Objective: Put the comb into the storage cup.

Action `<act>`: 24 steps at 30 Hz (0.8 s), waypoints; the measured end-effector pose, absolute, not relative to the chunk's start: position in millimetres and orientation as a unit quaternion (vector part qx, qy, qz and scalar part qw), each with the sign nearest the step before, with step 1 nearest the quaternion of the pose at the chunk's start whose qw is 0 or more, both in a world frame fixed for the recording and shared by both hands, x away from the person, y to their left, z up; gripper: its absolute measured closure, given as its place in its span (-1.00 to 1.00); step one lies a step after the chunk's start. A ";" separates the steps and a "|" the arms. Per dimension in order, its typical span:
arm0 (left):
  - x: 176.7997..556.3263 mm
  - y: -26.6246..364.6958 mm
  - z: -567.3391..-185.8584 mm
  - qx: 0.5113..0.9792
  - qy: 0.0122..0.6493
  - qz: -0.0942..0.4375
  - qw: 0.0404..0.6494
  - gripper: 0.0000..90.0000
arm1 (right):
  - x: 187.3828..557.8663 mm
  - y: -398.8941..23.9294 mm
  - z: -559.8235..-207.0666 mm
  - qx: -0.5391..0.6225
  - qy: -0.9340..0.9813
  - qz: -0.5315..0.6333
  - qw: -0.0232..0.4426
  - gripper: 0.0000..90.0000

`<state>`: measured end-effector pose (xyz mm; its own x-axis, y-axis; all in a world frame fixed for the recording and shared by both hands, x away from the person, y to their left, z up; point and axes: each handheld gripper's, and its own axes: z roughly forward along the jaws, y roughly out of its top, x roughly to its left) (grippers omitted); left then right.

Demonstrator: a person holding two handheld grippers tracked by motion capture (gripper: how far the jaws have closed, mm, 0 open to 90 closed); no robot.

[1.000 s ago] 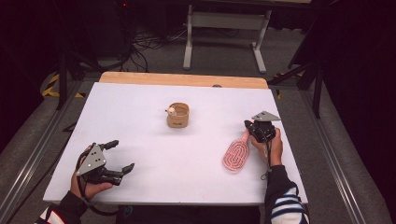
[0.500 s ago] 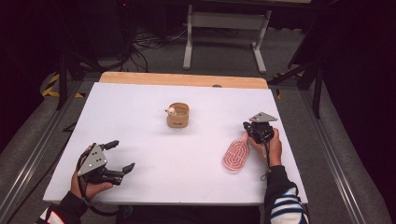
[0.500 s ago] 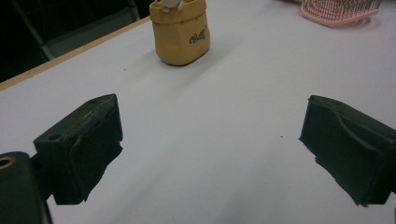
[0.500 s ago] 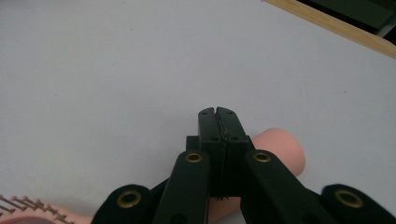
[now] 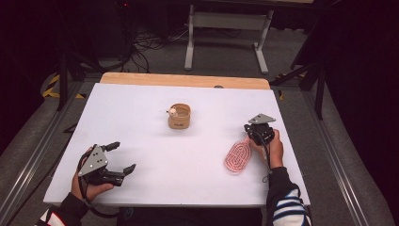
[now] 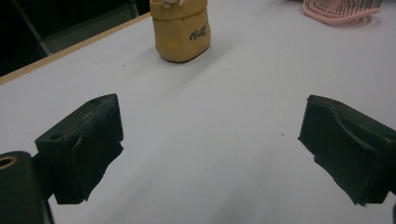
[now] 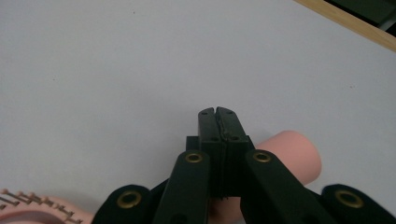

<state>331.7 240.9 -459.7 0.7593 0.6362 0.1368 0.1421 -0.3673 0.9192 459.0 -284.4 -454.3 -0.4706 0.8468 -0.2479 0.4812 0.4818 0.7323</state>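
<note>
A pink hairbrush (image 5: 237, 157) lies bristles up on the white table (image 5: 141, 108) at the right. Its round handle (image 7: 294, 151) runs under my right gripper (image 5: 252, 130), whose jaws stand pressed together with nothing between the tips (image 7: 218, 113). The bristled head (image 7: 28, 207) shows at the lower left of the right gripper view. A tan cup (image 5: 179, 117) with a small white thing at its rim stands mid-table. My left gripper (image 5: 121, 157) rests near the front left edge, jaws wide apart (image 6: 210, 140), facing the cup (image 6: 182, 30) and the brush (image 6: 341, 9).
A wooden strip (image 5: 183, 80) borders the table's far edge. Beyond it stand a grey metal frame (image 5: 226, 21) and cables on the floor. Wide bare tabletop lies between the two grippers and around the cup.
</note>
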 end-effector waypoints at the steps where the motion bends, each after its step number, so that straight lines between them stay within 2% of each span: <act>1: 331.6 240.9 -459.7 0.790 0.246 0.244 0.506 -0.85 | 459.0 -283.8 -454.3 0.414 0.804 0.295 0.308 1.00; 15: 331.8 241.7 -459.4 0.793 0.243 0.241 0.504 -0.85 | 456.0 -290.3 -448.3 0.439 0.814 0.237 0.297 1.00; 24: 331.4 241.7 -458.9 0.795 0.242 0.244 0.499 -0.87 | 436.4 -309.2 -443.8 0.456 0.817 0.224 0.272 1.00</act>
